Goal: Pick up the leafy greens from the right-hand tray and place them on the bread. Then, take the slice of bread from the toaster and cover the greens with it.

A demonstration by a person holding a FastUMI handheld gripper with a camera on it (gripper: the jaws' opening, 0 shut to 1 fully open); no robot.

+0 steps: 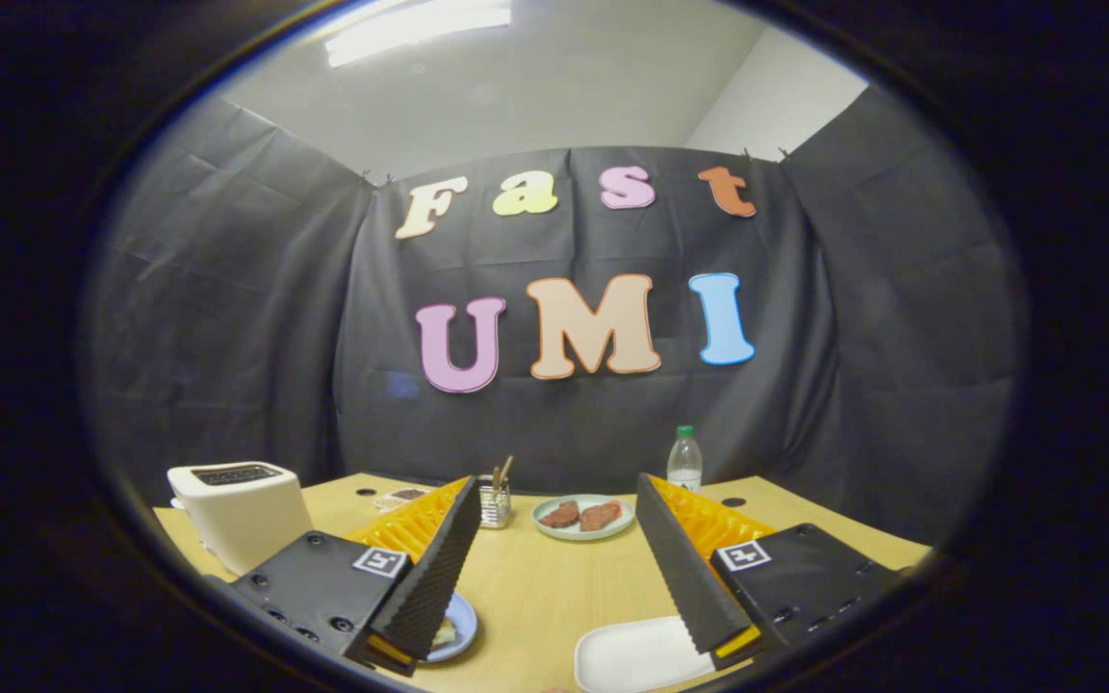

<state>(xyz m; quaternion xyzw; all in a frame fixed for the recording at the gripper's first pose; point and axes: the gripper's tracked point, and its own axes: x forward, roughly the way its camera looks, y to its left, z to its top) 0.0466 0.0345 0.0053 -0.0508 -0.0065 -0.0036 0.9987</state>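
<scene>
While we hold gripper (554,577) wide open, gripping nothing, above table (535,587), we see toaster (239,510) beyond fingers, white tray (631,656) below.

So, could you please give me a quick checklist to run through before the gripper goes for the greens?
1. Gripper open and holding nothing: ok, fingers spread wide over bare table.
2. Greens located on the white tray by the right finger: cannot tell, the visible part looks bare.
3. Bread on the blue plate ready to receive greens: cannot tell, the left finger hides most of it.
4. Toaster upright beyond the left finger: ok; a slice in its slot: cannot tell.
5. Table between the fingers free of obstacles: ok; the plate with meat, cup and bottle stand well beyond.
</scene>
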